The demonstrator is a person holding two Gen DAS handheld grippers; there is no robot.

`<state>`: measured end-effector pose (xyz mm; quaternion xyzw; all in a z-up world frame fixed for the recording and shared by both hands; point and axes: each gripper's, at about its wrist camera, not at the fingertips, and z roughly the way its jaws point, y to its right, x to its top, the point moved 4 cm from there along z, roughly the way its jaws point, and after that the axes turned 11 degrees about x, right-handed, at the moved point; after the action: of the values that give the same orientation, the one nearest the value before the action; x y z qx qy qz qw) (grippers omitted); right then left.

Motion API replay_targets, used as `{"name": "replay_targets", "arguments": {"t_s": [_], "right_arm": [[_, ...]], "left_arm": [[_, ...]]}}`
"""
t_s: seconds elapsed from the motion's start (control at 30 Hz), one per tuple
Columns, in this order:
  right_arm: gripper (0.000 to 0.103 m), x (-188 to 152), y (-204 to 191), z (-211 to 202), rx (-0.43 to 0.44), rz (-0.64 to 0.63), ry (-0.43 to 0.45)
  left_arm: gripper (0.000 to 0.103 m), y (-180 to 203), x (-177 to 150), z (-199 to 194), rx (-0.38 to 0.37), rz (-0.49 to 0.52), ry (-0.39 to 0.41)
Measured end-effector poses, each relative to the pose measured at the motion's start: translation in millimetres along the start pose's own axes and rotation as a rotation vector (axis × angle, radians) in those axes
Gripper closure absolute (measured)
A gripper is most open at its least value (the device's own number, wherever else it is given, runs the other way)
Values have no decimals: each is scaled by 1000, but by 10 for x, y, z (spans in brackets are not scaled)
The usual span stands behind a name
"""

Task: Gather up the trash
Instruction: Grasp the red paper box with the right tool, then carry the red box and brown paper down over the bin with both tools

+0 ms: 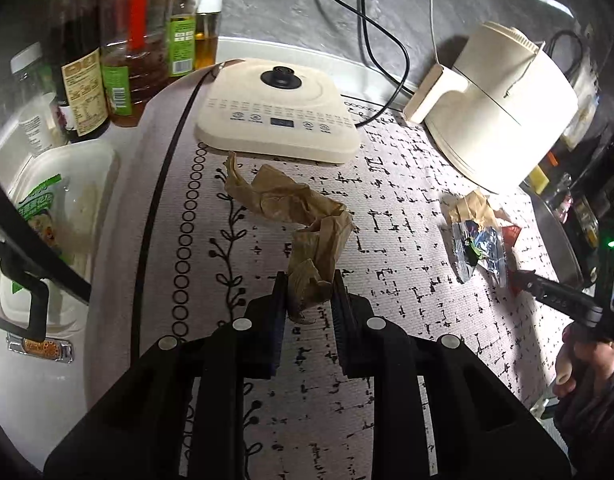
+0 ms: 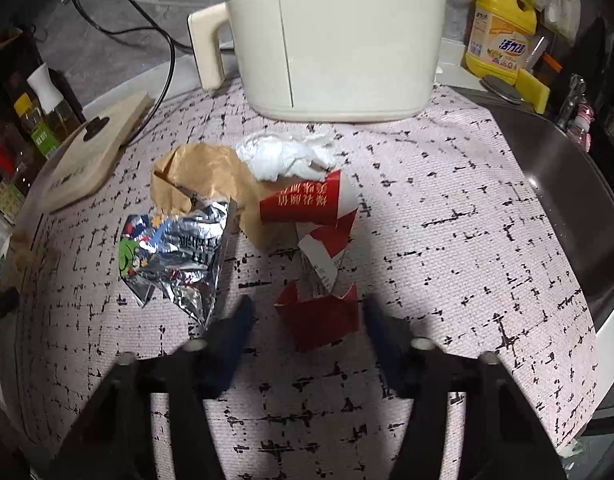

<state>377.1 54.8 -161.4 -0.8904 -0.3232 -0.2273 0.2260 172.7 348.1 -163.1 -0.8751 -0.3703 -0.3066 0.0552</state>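
My left gripper point(image 1: 309, 284) is shut on the near end of a long crumpled brown paper point(image 1: 307, 216) that trails across the patterned mat point(image 1: 407, 208). A torn red carton piece point(image 2: 323, 320) lies between the fingers of my right gripper point(image 2: 307, 302). A gap shows on each side of it, so the gripper is open. Beyond it lie a torn red paper cup point(image 2: 307, 204), a foil wrapper point(image 2: 175, 252), a white tissue point(image 2: 283, 156) and more brown paper point(image 2: 203, 176). In the left wrist view the foil wrapper point(image 1: 479, 248) lies at the right.
A cream air fryer point(image 2: 331, 32) stands behind the trash, and a flat cream appliance base point(image 1: 279, 112) sits to its left. Sauce bottles point(image 1: 119, 40) and a plastic food container point(image 1: 55, 208) line the left edge. A metal sink point(image 2: 567, 200) and a yellow soap bottle point(image 2: 499, 32) are at the right.
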Motion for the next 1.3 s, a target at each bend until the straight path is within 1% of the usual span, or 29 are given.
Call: {"name": "replay_targets", "arguments": {"t_s": [0.07, 0.13, 0.37, 0.63, 0.73, 0.83, 0.93, 1.03, 1.17, 1.2, 1.23, 1.3], "right_arm": [[72, -5, -35, 2, -18, -19, -13], [73, -11, -67, -42, -27, -27, -5], [73, -145, -168, -243, -47, 12, 32], [73, -470, -275, -534, -35, 72, 73], [73, -581, -265, -650, -46, 76, 77], [73, -663, -206, -788, -53, 91, 93], [73, -736, -116, -936, -55, 110, 114], [73, -855, 32, -1142, -63, 129, 136], [73, -1116, 375, -1509, -80, 190, 187], [73, -1193, 466, -1599, -84, 204, 197], [73, -1290, 577, -1700, -90, 221, 205], [73, -1505, 793, -1885, -105, 250, 214]], "left_arm": [[82, -35, -19, -9, -9, -9, 0], [82, -59, -40, -13, -18, -10, 0], [82, -101, -89, -42, -60, 22, -3], [82, 44, -121, -83, -127, 98, -4], [82, 146, -142, -107, -154, 111, 0], [82, 308, -177, -134, -178, 132, -1], [82, 551, -213, -176, -213, 176, 6], [82, 884, -262, -249, -253, 241, 26], [82, 1391, -413, -418, -295, 313, 46], [82, 1560, -485, -480, -308, 337, 51], [82, 1637, -542, -523, -316, 347, 53], [82, 1912, -727, -631, -345, 373, 48]]}}
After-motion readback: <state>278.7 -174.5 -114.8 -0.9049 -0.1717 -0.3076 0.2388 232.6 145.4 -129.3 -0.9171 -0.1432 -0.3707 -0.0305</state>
